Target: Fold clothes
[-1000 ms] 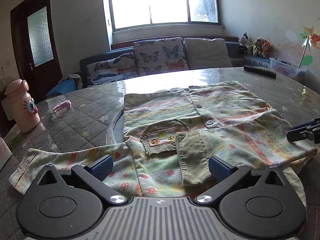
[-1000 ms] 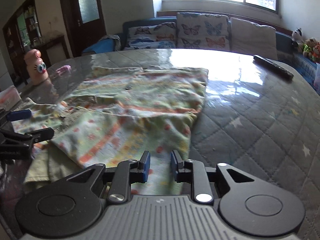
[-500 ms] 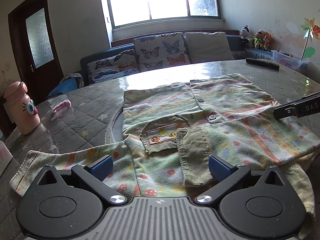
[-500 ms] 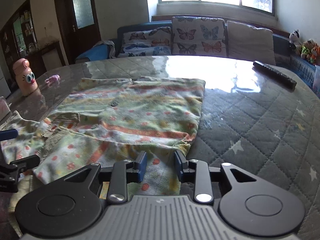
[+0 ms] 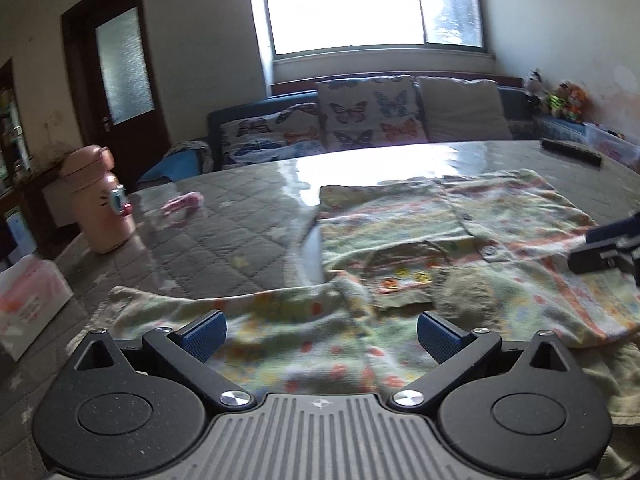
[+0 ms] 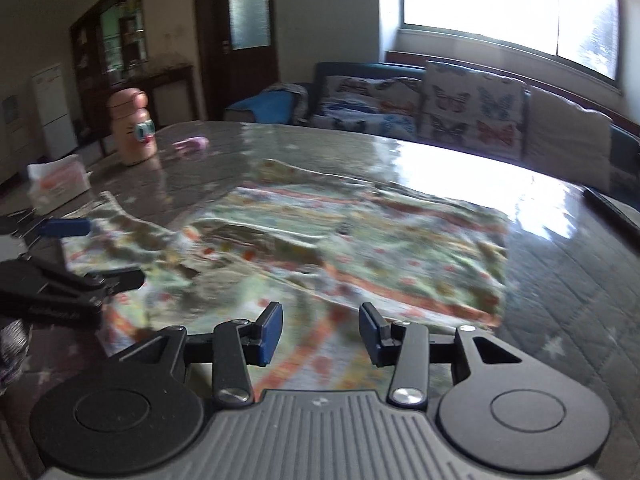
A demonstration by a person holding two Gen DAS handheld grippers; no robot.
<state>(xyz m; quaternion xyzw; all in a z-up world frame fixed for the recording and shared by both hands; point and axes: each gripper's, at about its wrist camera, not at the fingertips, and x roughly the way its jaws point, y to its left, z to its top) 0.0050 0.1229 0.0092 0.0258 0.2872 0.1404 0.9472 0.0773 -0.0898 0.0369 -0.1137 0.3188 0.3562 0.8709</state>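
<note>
A small pale-green shirt (image 5: 404, 220) with coloured stripes, dots, buttons and a chest pocket lies spread on the quilted table (image 5: 224, 232). One sleeve (image 5: 192, 312) stretches out to the left; the other side is folded over the body. My left gripper (image 5: 322, 332) hovers open and wide over the shirt's near part, nothing between its fingers. My right gripper (image 6: 320, 334) stands open above the shirt's (image 6: 360, 240) near right edge, holding nothing. The right gripper (image 5: 600, 246) shows at the right edge of the left wrist view, and the left gripper (image 6: 96, 254) at the left of the right wrist view.
A pink bottle (image 5: 102, 204) and a small pink object (image 5: 182, 204) stand on the table's left. A tissue pack (image 6: 58, 182) sits at the near left edge. A dark remote (image 5: 570, 152) lies far right. A sofa with butterfly cushions (image 5: 368, 116) is beyond the table.
The right gripper's fingers have spread wider apart. Both views have swung to the left and are blurred by motion. The shirt lies as before.
</note>
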